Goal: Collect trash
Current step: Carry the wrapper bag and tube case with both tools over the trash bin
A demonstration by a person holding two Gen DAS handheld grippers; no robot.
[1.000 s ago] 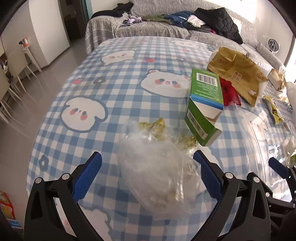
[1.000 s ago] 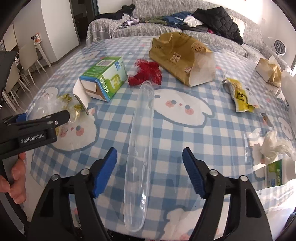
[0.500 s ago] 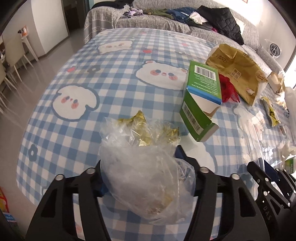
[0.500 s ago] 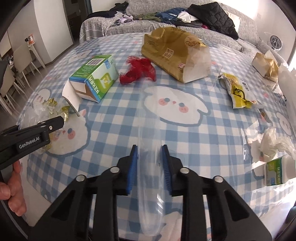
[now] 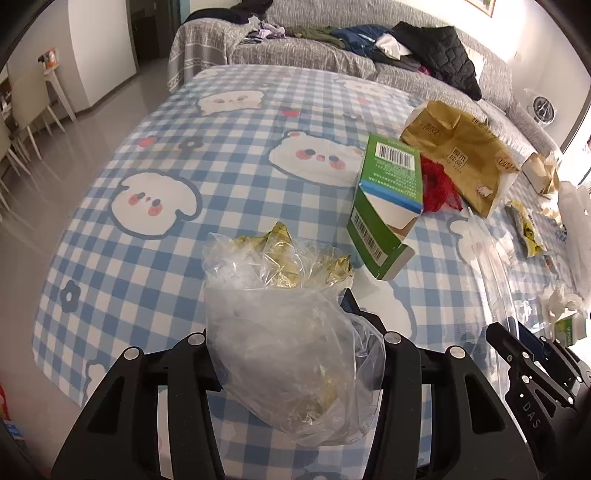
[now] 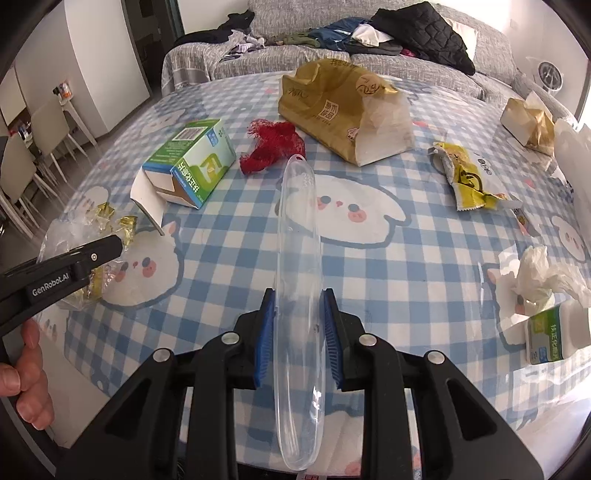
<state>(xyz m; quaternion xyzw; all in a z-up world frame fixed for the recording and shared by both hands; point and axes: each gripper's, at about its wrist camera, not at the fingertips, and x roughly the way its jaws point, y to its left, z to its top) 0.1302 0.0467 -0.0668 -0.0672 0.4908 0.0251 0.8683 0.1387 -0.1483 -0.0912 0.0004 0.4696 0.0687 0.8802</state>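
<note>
A crumpled clear plastic bag (image 5: 280, 350) with gold foil wrappers inside sits at the near edge of the blue checked table (image 5: 155, 280). My left gripper (image 5: 280, 321) has its jaws closing on the bag, and the pads squeeze its sides. The bag bulges over and hides the fingertips. In the right wrist view a long clear plastic case (image 6: 297, 206) lies lengthwise toward me. My right gripper (image 6: 298, 299) is shut on its near half, blue pads pressing both sides. The left gripper (image 6: 92, 254) and a hand show at that view's left edge.
A green carton (image 6: 192, 162), red netting (image 6: 273, 146), a brown paper bag (image 6: 343, 110), a yellow wrapper (image 6: 469, 177), crumpled tissue (image 6: 543, 269) and a small white bottle (image 6: 557, 332) lie on the table. A grey sofa (image 6: 369, 33) with clothes stands behind.
Both grippers have closed from wide open. The left one now squeezes the plastic bag, and the right one clamps the clear case. Neither hand has shifted much.
</note>
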